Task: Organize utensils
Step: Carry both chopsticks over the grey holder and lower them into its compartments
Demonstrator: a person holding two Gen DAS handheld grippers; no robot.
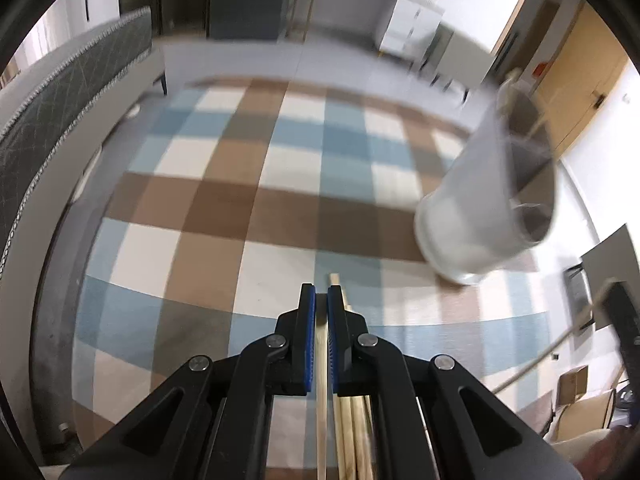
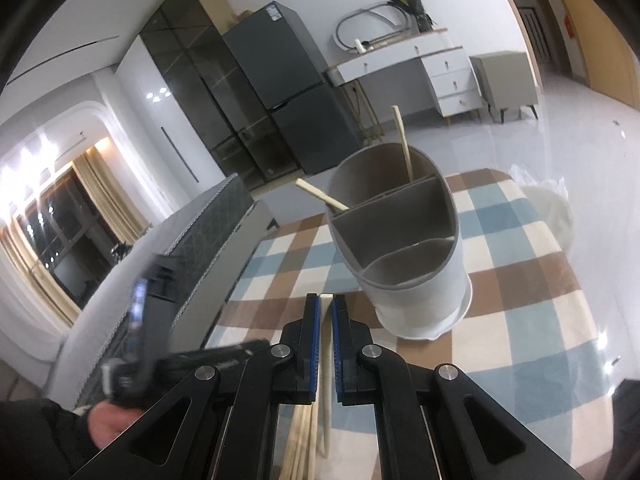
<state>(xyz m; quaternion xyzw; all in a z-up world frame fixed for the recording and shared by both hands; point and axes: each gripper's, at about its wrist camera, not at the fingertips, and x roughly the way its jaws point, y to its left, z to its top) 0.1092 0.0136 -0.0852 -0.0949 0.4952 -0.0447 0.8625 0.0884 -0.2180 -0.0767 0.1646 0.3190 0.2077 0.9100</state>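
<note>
- Your left gripper (image 1: 321, 295) pinches one chopstick (image 1: 320, 364).
- Your right gripper (image 2: 325, 304) pinches another stick (image 2: 326, 364).
- Holder (image 2: 416, 280) stands far right on the cloth (image 2: 532, 312), two sticks (image 2: 403, 142) inside.
- Loose bundle (image 1: 352, 432) remains near you.

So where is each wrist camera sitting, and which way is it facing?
Left wrist: on the left gripper, angled down at the checked tablecloth; jaws shut on a pale wooden chopstick.
Right wrist: on the right gripper, facing the white divided utensil holder; jaws shut on a white chopstick; a hand shows lower left.
Shared: holder, tablecloth.
</note>
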